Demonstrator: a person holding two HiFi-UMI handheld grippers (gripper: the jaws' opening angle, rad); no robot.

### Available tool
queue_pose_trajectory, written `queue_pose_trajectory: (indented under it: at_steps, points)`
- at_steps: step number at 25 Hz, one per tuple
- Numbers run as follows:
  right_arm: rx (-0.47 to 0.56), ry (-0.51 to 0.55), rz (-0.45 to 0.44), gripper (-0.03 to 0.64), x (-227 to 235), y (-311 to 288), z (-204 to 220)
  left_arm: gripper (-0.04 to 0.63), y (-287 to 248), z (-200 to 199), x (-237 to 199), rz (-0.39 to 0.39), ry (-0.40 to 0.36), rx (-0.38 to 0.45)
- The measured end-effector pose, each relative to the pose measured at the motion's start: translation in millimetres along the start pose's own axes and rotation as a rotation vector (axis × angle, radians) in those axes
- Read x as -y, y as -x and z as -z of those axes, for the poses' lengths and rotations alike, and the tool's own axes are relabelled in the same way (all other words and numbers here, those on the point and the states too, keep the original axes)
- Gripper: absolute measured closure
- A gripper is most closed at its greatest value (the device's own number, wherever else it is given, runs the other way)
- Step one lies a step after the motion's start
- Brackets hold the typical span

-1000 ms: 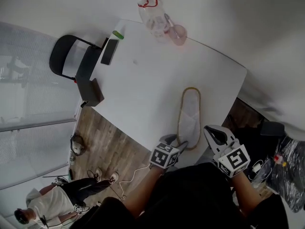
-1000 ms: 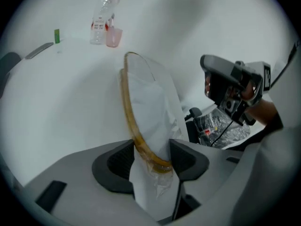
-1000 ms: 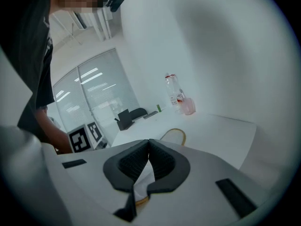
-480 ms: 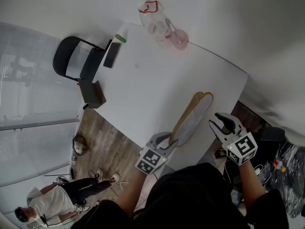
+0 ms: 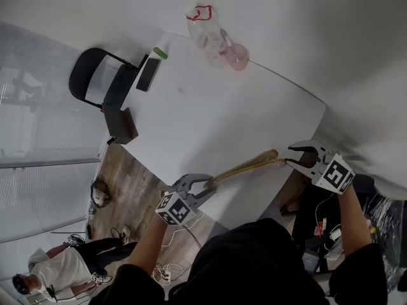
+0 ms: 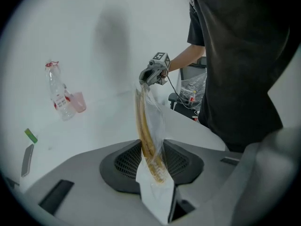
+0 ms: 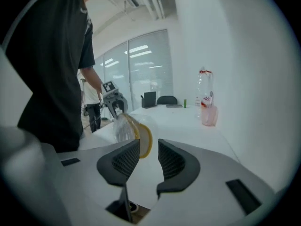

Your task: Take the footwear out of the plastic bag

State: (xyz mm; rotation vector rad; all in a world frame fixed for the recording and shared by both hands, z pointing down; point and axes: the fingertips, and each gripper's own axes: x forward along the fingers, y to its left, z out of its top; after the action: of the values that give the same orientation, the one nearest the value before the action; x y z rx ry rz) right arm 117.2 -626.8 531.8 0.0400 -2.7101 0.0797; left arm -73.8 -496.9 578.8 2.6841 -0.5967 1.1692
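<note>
— White table (image 5: 210, 107), and what's above it?
— Slipper (image 5: 248, 166) in a plastic bag (image 6: 154, 121), stretched over the near edge. Left gripper (image 5: 202, 184) closing, clamped on the bag; right gripper (image 5: 294, 156) opening, slipper's end between its jaws.

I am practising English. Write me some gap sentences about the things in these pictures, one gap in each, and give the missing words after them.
1. The slipper is inside a clear plastic ____.
2. The cup next to the bottle is ____ in colour.
3. On the floor beside the table stands a black ____ to sit on.
Missing words: bag; pink; chair.
</note>
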Motion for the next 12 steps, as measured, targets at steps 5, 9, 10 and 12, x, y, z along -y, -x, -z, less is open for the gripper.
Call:
queue_pose_trajectory:
  at_steps: [5, 9, 10, 12]
  points:
    - [-0.049, -0.015, -0.15, 0.457, -25, -3, 4, 0.451, 2, -1, -1, 0.024, -0.083, -0.024]
    - [-0.132, 0.057, -0.177, 0.459, -30, -27, 30, 0.451, 4, 0, -5, 0.083, -0.199, -0.076]
    - [-0.143, 0.072, -0.186, 0.458, -31, -30, 34, 0.451, 5, 0, -7, 0.097, -0.227, -0.09]
    - [-0.162, 0.113, -0.207, 0.457, -35, -35, 39, 0.451, 7, 1, -10, 0.118, -0.28, -0.115]
